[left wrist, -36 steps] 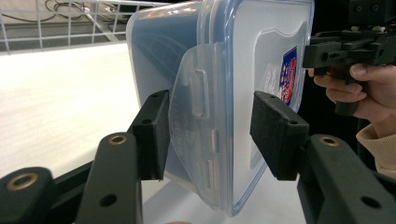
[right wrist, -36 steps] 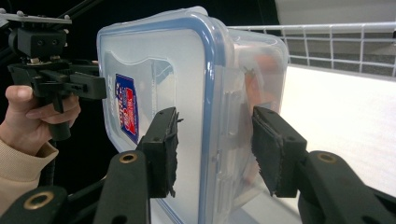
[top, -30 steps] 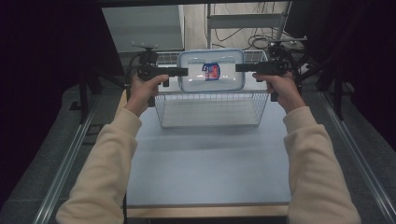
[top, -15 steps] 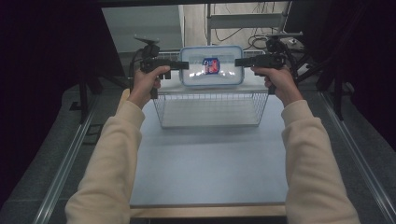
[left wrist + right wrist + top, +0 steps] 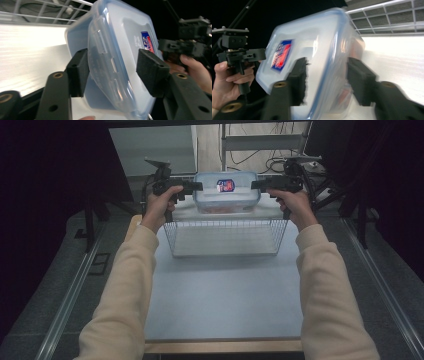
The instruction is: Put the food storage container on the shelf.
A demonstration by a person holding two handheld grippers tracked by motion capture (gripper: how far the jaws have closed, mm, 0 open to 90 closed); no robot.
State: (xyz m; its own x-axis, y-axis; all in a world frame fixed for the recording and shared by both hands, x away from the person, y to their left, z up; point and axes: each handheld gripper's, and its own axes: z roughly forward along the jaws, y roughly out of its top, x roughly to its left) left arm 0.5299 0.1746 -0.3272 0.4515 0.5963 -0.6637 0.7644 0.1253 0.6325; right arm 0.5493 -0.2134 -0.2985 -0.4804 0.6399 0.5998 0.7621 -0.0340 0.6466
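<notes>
Two hand-held grippers lift a lidded plastic container above a wire basket.

The left gripper (image 5: 189, 187) pinches one end of the clear container (image 5: 226, 193), its jaws closed on the lid edge and rim; the right gripper (image 5: 257, 184) clamps the opposite end the same way. The container hangs level between them, a red and blue label (image 5: 225, 185) on its lid. The wire basket (image 5: 225, 238) sits just below on the pale counter (image 5: 225, 300).

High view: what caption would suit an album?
Two hands' tools hold a lidded plastic box above a wire basket.
</notes>
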